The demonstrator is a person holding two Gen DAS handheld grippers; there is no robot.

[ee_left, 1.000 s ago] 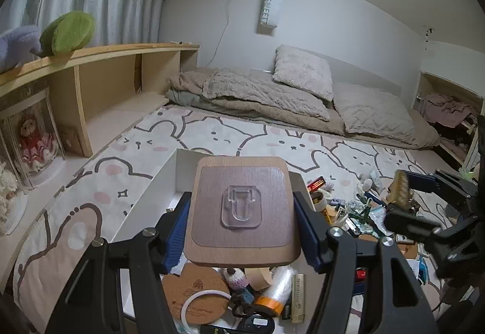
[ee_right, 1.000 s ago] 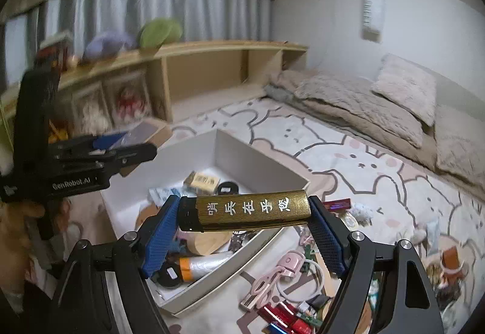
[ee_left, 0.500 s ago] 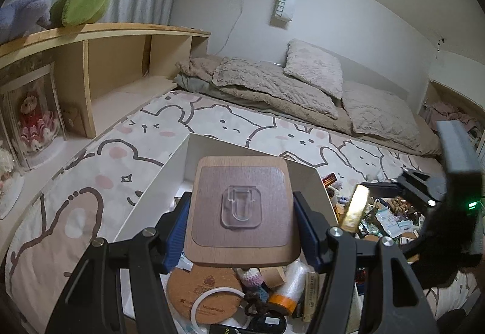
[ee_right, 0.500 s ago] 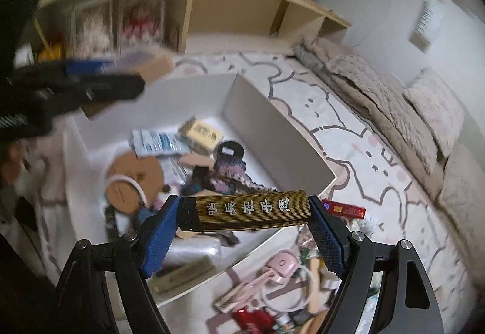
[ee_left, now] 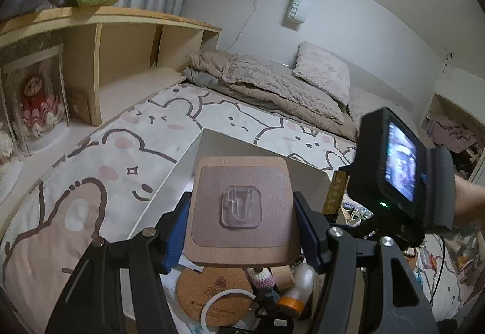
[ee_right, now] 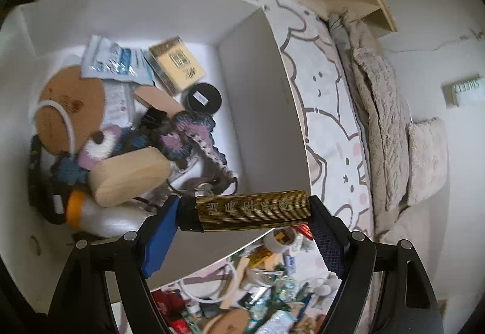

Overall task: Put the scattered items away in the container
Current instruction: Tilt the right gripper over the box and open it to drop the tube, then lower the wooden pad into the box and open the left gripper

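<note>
My left gripper (ee_left: 241, 220) is shut on a wooden board with a clear adhesive hook (ee_left: 241, 212), held above the white box (ee_left: 169, 182). My right gripper (ee_right: 242, 212) is shut on a gold ribbed lighter with Chinese characters (ee_right: 251, 209), held over the near edge of the white box (ee_right: 260, 67). The box holds a cork coaster (ee_right: 69, 109), a crocheted piece (ee_right: 182, 136), a wooden block (ee_right: 130, 176), packets and a black round tin (ee_right: 202, 98). The right gripper's camera body (ee_left: 400, 170) and lighter (ee_left: 335, 191) show in the left wrist view.
Scattered small items (ee_right: 257, 288) lie on the bear-print rug (ee_left: 100, 170) beside the box. A wooden shelf unit (ee_left: 106, 39) with dolls stands on the left. Bedding and pillows (ee_left: 288, 85) lie along the far wall.
The right gripper has swung with the lighter over the box and tilted downward, close to the left gripper. The left gripper has moved slightly toward the box, still holding the board.
</note>
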